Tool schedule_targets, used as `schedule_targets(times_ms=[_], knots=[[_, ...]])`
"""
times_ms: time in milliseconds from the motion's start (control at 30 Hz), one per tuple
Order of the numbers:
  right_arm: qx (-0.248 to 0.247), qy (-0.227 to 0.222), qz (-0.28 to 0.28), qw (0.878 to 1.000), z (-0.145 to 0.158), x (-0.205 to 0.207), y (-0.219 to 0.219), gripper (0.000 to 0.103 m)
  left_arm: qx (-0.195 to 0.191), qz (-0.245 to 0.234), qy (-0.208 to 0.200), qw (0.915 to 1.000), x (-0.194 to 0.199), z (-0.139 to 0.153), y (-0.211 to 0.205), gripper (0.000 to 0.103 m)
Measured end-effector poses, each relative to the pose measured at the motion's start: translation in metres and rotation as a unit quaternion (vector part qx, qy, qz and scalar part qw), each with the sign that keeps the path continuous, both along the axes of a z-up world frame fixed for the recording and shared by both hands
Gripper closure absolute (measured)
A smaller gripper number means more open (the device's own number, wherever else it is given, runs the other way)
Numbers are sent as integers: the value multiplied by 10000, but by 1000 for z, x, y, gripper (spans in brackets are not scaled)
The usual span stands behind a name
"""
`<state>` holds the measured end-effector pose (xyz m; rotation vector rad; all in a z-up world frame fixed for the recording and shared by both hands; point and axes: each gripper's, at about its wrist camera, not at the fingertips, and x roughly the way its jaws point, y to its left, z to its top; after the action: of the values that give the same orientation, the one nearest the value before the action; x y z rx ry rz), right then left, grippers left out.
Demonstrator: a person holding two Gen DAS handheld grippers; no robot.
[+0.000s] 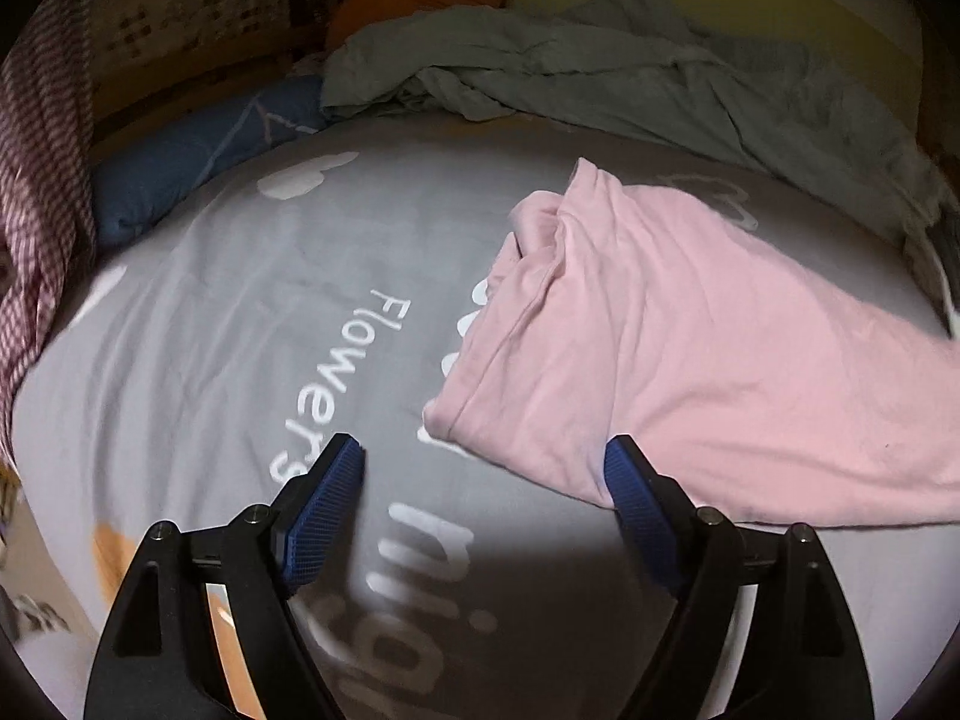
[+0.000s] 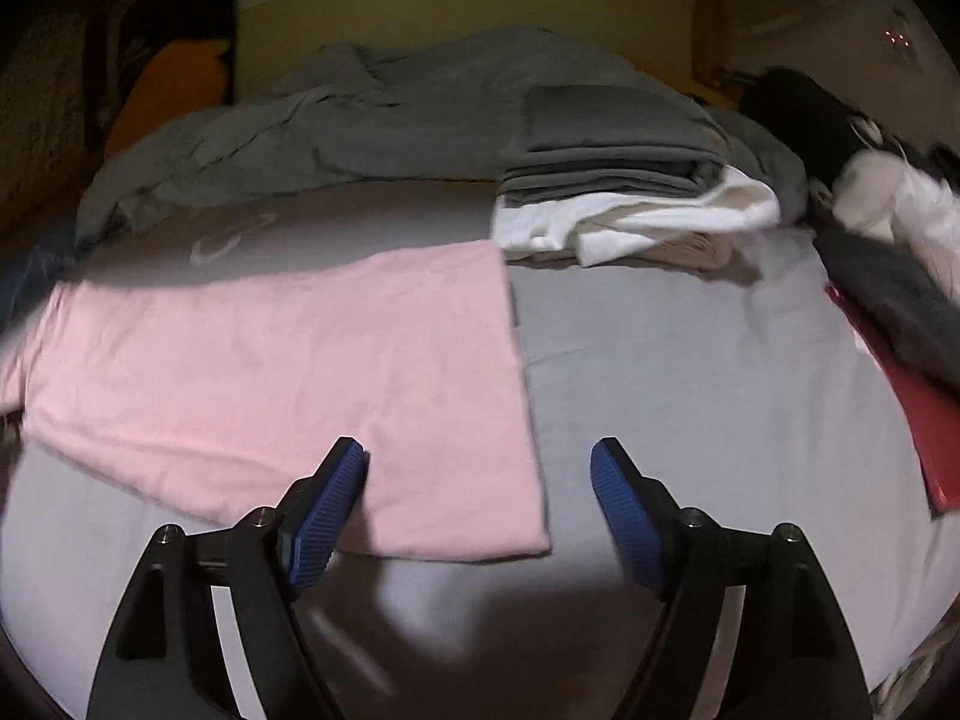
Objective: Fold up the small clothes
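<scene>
Bed with grey sheet (image 1: 198, 360), white lettering printed on it. Pink garment (image 2: 288, 378) lies flat on the sheet, partly folded. Rumpled grey-green blanket (image 1: 540, 66) along the far edge. Stack of folded grey and white clothes (image 2: 624, 180) beside it. Blue pillow (image 1: 180, 174) far left. Red flat item (image 2: 918, 420) at right edge, under dark cloth.

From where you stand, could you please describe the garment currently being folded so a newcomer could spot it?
Start at the grey bedsheet printed with white lettering. In its middle lies the pink garment, spread flat in a long strip. It is the only pink item; the folded stack behind it is grey and white.
</scene>
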<state>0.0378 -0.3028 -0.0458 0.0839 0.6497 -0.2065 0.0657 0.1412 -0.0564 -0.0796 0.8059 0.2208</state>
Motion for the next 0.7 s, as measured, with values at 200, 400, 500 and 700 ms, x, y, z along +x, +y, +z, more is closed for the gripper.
schedule_targets(times_ms=[200,400,500,700], knots=[[205,-746,218,9968,25,-17,8,24,-1116,-304,-153,9932,-6,12,0,21],[775,-712,1011,9893,25,-13,27,24,-2414,-27,-220,9702,-10,5,24,20],[663,-621,1212,9885,20,-13,43,24,-2667,-53,-521,9624,-8,5,33,27],[658,-540,1350,9872,18,-11,52,24,-3009,159,-798,9502,8,-10,54,76]])
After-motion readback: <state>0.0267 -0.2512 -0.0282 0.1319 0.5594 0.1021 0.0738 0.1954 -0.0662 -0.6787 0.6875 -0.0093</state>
